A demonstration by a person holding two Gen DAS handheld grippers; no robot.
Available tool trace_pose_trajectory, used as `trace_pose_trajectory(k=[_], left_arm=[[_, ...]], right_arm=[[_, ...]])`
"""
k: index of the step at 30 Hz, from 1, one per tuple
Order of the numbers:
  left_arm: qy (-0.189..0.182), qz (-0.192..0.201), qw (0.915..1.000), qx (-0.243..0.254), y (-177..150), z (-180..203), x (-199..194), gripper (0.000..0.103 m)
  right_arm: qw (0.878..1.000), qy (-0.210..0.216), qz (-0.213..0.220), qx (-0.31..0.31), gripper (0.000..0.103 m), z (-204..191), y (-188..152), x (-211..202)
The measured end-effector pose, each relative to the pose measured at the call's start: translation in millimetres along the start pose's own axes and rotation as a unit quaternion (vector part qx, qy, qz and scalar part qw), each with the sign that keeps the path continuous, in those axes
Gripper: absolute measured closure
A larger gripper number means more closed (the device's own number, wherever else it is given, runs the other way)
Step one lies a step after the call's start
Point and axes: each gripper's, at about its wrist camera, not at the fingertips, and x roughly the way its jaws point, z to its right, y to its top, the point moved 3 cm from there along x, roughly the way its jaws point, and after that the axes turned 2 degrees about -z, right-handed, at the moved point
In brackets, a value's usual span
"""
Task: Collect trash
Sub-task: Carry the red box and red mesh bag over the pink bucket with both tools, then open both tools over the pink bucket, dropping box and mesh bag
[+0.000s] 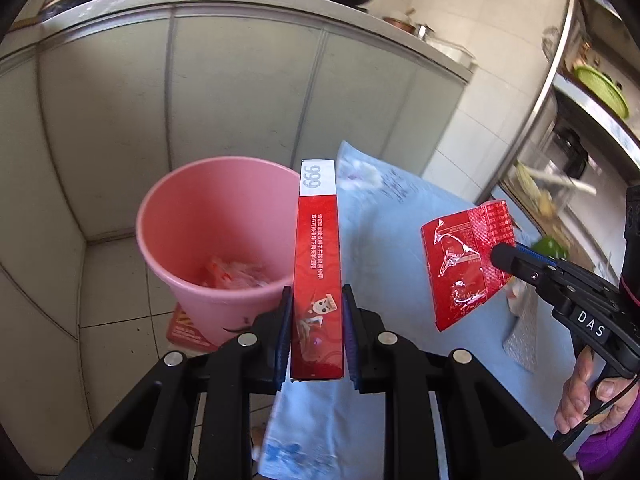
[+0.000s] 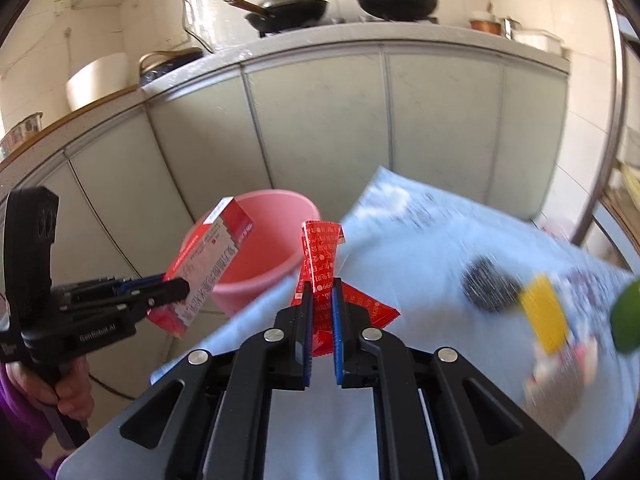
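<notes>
My left gripper [image 1: 316, 300] is shut on a red and white medicine box [image 1: 318, 276], held on edge beside the pink bucket [image 1: 216, 216] on the floor. The bucket holds some crumpled wrappers [image 1: 236, 274]. From the right wrist view the same box [image 2: 208, 264] sits in the left gripper [image 2: 182, 290] in front of the bucket [image 2: 260, 248]. My right gripper [image 2: 322, 292] is shut on a red foil sachet [image 2: 320, 260], lifted above the blue tablecloth [image 2: 420, 248]. In the left wrist view that sachet [image 1: 466, 264] hangs from the right gripper [image 1: 502, 258] over the table.
A dark scrubber [image 2: 486, 284], a yellow item [image 2: 546, 320] and a green fruit [image 2: 628, 316] lie blurred on the cloth at the right. A silver packet [image 1: 522, 336] lies on the table. A red packet [image 1: 186, 330] lies on the floor by the bucket. Grey cabinets [image 1: 240, 100] stand behind.
</notes>
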Motion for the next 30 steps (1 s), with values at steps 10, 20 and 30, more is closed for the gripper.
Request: trace_pose_trajectory(k=[10,20,30], left_arm=[[0.043,0.017,0.9975,-0.053,25,-49,11,0.081],[0.07,0.003,0.9937,-0.088,37,-84,48,0.081],[0.089,-0.009,0.9918,-0.091,43,-90,80,0.081]], right_arm=[[0.999,0.025,0.011,-0.028,0.094,-37,47,56],[0.999,0.029,-0.008,-0.039,0.094,-50,57,109],[0.998,0.026,-0.029,-0.045,0.094,-57,56,140]])
